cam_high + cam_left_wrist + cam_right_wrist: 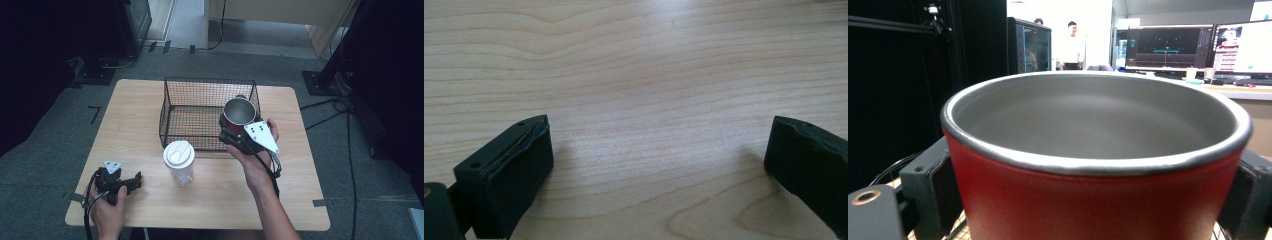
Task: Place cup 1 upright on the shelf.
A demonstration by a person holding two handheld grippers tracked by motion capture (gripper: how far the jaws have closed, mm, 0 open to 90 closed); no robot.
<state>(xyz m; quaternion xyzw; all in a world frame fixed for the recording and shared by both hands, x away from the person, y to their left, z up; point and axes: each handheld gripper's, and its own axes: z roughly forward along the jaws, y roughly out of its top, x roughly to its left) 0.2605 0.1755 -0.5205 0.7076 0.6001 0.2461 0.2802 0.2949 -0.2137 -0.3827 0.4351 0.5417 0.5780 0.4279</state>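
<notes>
- The right gripper [239,131] grasps a red mug [238,112] with a steel inside; in the right gripper view its fingers [928,192] press on both sides of the red mug [1093,200].
- The mug is upright, and in the high view it is at the near right corner of the black wire basket [172,102]. I cannot tell if the mug is already inside the basket or only above its rim.
- The basket stands on the far middle part of the wooden worktop [295,185].
- A clear tumbler with a white lid [179,162] stands upright on the worktop, just near of the basket and left of the right hand [252,162].
- The left gripper [131,182] is at the near left corner of the worktop, well apart from the mug, and the left hand [107,207] holds it.
- In the left gripper view its fingers [509,175] are released and wide apart, with bare worktop [649,100] between them.
</notes>
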